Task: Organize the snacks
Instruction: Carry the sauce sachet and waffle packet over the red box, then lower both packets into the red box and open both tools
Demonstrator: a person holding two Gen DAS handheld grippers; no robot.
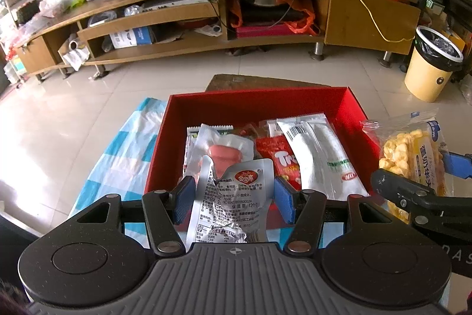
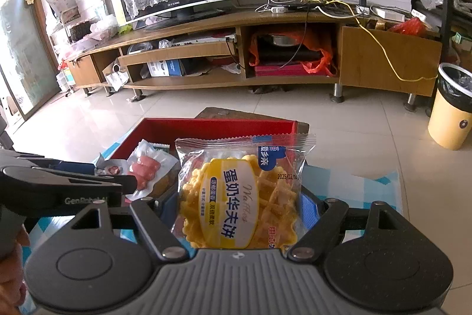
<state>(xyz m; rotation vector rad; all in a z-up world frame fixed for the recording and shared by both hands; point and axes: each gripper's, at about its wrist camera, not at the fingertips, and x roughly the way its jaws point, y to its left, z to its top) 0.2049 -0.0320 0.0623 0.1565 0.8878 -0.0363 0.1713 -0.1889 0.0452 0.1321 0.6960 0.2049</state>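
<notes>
In the left wrist view, a crinkly silver snack packet [image 1: 233, 197] is squeezed between the blue pads of the left tongs [image 1: 234, 194], just over the near edge of the red box [image 1: 295, 99], where more snacks are piled. In the right wrist view, a clear waffle bag [image 2: 239, 194] is gripped upright by the right tongs [image 2: 239, 207], in front of the red box [image 2: 218, 126] on the blue checked tabletop [image 2: 380, 188].
</notes>
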